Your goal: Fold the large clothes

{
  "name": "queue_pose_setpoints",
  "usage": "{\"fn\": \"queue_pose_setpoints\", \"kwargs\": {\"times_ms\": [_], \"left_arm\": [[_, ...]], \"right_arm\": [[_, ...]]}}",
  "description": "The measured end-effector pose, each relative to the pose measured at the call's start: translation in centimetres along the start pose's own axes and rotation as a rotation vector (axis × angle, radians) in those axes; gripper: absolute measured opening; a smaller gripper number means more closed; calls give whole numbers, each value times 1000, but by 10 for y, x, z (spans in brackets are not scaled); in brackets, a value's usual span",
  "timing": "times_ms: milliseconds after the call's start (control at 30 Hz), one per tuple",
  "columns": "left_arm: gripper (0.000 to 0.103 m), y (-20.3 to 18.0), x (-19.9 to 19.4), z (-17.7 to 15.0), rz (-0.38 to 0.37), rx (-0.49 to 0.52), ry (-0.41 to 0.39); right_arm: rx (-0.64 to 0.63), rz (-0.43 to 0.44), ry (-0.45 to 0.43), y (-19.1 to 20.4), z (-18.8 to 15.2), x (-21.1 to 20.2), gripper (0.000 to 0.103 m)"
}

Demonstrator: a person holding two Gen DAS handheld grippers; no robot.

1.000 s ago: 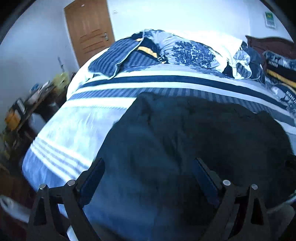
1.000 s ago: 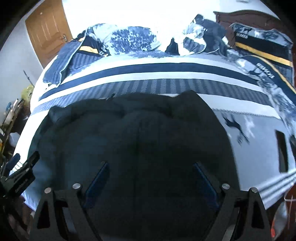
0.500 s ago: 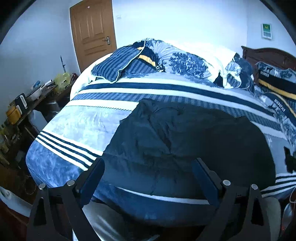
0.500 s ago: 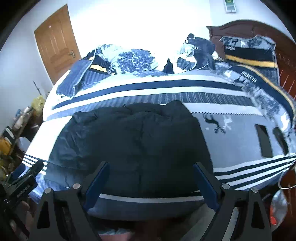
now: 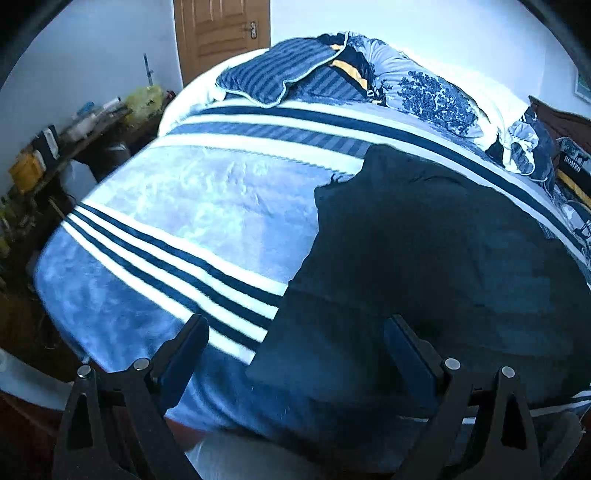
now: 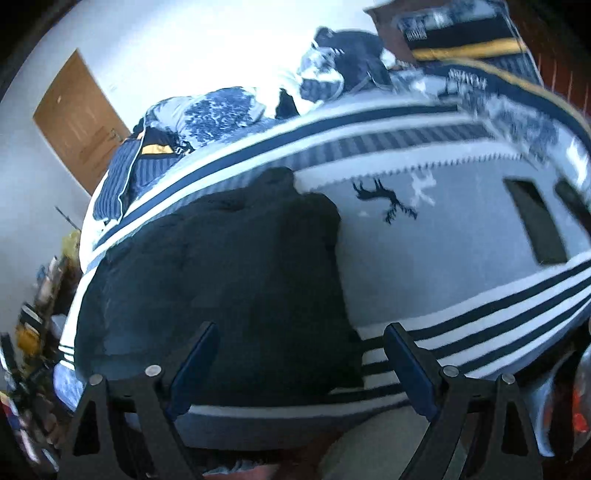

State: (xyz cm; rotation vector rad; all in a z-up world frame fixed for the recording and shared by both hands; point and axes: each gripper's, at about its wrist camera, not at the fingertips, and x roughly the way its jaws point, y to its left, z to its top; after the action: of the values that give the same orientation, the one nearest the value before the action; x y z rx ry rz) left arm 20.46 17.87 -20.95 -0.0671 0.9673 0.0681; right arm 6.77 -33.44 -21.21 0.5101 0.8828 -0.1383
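Dark garment point(image 5: 436, 251) lies flat on bed point(image 5: 192, 206), between both empty, wide-open grippers: left gripper point(image 5: 295, 354) at its left edge, right gripper point(image 6: 301, 363) at its right.

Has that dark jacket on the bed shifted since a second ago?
Cannot tell. The dark jacket covers the same striped blanket area below the zigzag band; both cameras swung outward, which explains its changed position in view.

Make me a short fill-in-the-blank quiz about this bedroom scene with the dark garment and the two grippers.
1. The dark garment lies on the ____.
2. Both the left hand-held gripper and the right hand-held gripper are ____, holding nothing.
3. The blanket has dark and ____ stripes.
4. The door in the far wall is ____.

Missing words: bed; open; white; closed
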Motion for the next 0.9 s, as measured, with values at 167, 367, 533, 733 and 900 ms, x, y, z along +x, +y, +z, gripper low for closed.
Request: {"fn": "queue_pose_setpoints", "kwargs": {"times_ms": [167,367,533,733,900], "left_arm": [[91,17,20,-4,-108,-78,-5],[64,5,39,-1,-119,-23,53],[9,-3,44,-5,-92,-7,73],[7,-12,50,-8,6,41,104],[10,-6,44,-10,19,5,96]], "right_arm": [[49,27,71,-25,-18,45,88],[88,86,127,-33,-14,63,59],[73,49,159,-30,-16,70,19],[87,-69,186,-34,-17,81,4],[59,-136,172,-28,-21,79,4]]}}
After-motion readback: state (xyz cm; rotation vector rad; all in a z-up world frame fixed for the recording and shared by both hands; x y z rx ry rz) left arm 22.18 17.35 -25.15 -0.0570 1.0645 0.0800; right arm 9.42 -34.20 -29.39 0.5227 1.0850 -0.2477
